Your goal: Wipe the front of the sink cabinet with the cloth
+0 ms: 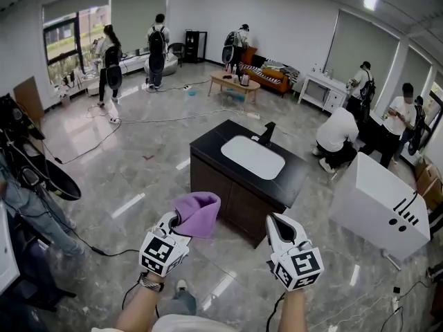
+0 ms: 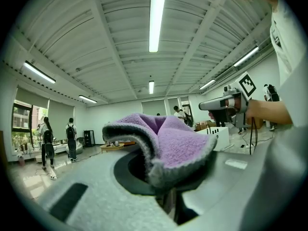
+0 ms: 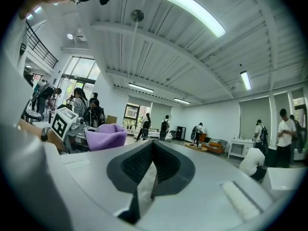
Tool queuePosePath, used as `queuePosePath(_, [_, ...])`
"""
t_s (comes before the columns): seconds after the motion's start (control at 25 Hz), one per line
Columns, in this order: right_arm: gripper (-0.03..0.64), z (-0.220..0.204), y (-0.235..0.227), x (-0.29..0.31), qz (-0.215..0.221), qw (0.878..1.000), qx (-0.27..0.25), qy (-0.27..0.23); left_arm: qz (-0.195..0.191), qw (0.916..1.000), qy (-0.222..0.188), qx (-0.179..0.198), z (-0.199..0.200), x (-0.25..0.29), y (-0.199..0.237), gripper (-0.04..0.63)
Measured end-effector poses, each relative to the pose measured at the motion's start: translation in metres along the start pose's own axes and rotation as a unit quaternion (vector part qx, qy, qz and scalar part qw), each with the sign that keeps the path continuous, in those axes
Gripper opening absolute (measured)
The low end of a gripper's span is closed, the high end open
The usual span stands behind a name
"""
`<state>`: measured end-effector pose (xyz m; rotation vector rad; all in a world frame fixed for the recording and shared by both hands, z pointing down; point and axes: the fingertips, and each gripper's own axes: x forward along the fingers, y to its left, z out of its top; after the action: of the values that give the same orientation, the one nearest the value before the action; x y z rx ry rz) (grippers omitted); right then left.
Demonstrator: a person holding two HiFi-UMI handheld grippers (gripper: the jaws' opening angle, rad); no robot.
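The dark sink cabinet [image 1: 228, 199] with a white basin [image 1: 252, 157] and black tap stands in the middle of the floor, its front corner facing me. My left gripper [image 1: 178, 221] is held just before the cabinet's near left front, shut on a purple cloth [image 1: 199, 213] that bulges out past the jaws. In the left gripper view the cloth [image 2: 168, 138] fills the space between the jaws. My right gripper [image 1: 275, 220] hovers at the cabinet's near right corner, shut and holding nothing; in its own view the jaws meet at the tips [image 3: 153, 144], and the cloth [image 3: 106, 136] shows to their left.
A white box-like unit [image 1: 381, 206] stands tilted to the right of the cabinet. A person crouches [image 1: 338, 135] behind the cabinet's right end, and several people stand farther off. Cables [image 1: 104, 137] run over the shiny tiled floor. A coffee table [image 1: 234, 83] stands far back.
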<state>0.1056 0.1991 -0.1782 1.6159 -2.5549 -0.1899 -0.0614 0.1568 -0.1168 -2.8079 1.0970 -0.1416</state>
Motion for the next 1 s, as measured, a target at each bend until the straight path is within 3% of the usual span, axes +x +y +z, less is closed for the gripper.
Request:
queuePosePath(0.6, [0.008,0.021,-0.019,0.176,-0.020,0.999,0.008,-0.026,0.002,0.9999,-0.012,0.003,-0.004,0.072,0.181,0.048])
queuePosePath(1.0, [0.008,0.008,-0.022,0.248,-0.052,0.997,0.026,-0.044,-0.002,1.0000,-0.005,-0.004,-0.036,0.085,0.257,0.048])
